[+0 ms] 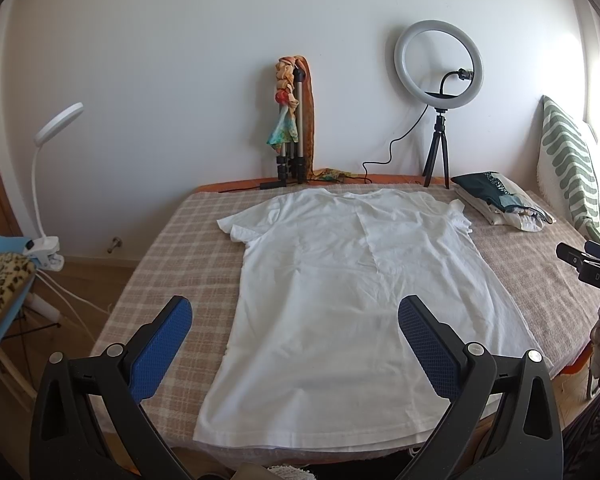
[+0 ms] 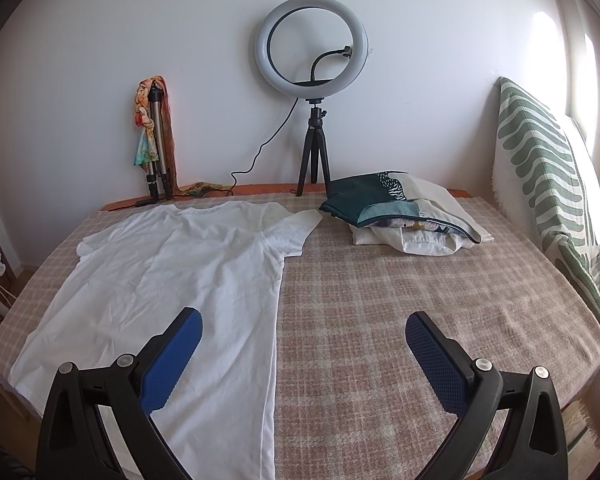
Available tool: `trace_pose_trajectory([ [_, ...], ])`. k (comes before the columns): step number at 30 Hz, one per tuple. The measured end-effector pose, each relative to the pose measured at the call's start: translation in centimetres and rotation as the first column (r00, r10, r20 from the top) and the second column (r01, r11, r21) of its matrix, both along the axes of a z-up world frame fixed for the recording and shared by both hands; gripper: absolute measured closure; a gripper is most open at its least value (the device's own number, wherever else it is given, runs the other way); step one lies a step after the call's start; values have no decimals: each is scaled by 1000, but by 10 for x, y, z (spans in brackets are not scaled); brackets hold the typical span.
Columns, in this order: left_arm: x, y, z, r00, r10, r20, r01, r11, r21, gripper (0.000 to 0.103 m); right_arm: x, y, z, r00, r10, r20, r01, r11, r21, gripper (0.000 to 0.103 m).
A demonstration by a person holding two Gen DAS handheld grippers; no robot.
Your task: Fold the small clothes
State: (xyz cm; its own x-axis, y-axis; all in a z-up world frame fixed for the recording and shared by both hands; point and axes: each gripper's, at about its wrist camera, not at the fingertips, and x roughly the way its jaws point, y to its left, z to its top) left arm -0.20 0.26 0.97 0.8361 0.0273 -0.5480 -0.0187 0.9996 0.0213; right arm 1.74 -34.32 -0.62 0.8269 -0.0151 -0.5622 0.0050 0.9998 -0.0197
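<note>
White t-shirt (image 1: 332, 288) lies flat on the checked bed (image 2: 400, 320), hem at the near edge, collar toward the far edge; left gripper (image 1: 294, 320) and right gripper (image 2: 303, 330) gape wide, holding nothing

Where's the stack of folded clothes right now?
In the right wrist view the folded stack sits at the bed's far right, beside the white T-shirt, just before the ring light.

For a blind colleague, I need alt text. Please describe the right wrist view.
A white T-shirt lies spread flat on a checked bed cover, to the left of the open right gripper, which holds nothing. Behind it, a pile of folded clothes lies on the cover, and a ring light on a small tripod stands against the white wall.
</note>
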Motion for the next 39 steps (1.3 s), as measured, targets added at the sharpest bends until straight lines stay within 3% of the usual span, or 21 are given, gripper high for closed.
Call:
trace_pose_trajectory([
  [32, -1, 3, 1, 1000, 8, 0, -8, 1000, 4, 0, 3, 8, 2, 1000, 10, 12, -10, 1000, 2, 0],
  [39, 0, 22, -6, 999, 40, -20, -41, 999, -17, 0, 9, 27, 8, 998, 62, 16, -62, 998, 26, 0],
])
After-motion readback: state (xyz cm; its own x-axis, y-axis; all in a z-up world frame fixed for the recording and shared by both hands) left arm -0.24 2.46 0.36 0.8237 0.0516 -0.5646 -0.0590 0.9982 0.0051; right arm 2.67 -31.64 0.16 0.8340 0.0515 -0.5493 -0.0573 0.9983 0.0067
